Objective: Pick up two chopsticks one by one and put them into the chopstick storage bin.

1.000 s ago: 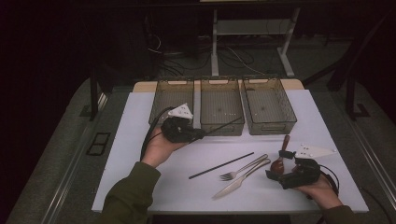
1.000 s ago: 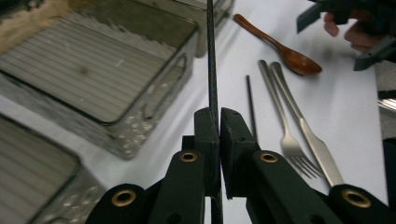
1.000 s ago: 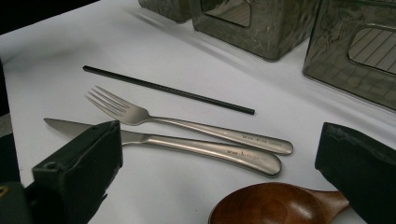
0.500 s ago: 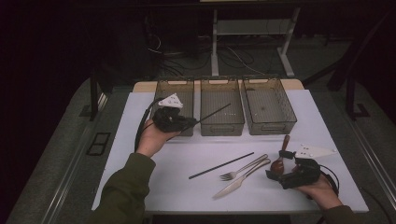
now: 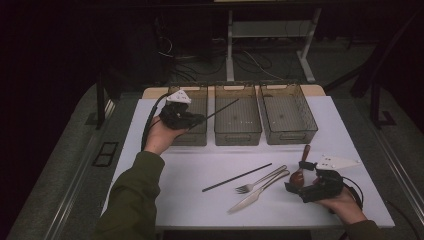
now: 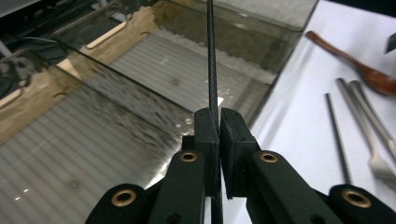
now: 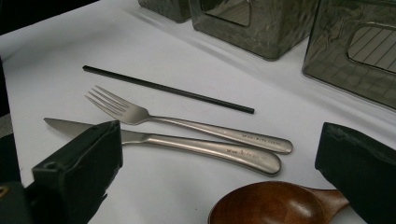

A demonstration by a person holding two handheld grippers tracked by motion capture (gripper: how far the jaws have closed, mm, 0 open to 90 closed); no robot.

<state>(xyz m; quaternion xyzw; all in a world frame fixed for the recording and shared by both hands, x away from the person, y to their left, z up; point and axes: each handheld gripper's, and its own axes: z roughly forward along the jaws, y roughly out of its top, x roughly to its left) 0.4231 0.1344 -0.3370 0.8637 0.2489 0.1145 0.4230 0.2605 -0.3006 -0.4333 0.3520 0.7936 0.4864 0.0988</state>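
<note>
My left gripper (image 5: 200, 119) hangs over the left smoky bin (image 5: 196, 137), shut on a black chopstick (image 5: 222, 108) whose tip reaches across the middle bin (image 5: 237, 131). In the left gripper view the jaws (image 6: 219, 116) pinch the chopstick (image 6: 212, 65) upright between them. My right gripper (image 5: 294, 188) rests open at the near right, straddling the bowl of a wooden spoon (image 5: 300, 172). In the right gripper view the open gripper (image 7: 222, 140) frames the spoon bowl (image 7: 271, 205), a knife (image 7: 187, 145), a fork (image 7: 187, 123) and a second black chopstick (image 7: 168, 88).
Three plastic bins stand in a row at the back of the white mat (image 5: 170, 195), the right bin (image 5: 289, 131) among them. The fork (image 5: 262, 179), knife (image 5: 255, 194) and loose chopstick (image 5: 236, 177) lie at the mat's near middle. Dark floor and table legs lie beyond.
My left gripper has carried the chopstick back and to the left, from the middle bin's front to above the left bin. The right gripper has stayed put.
</note>
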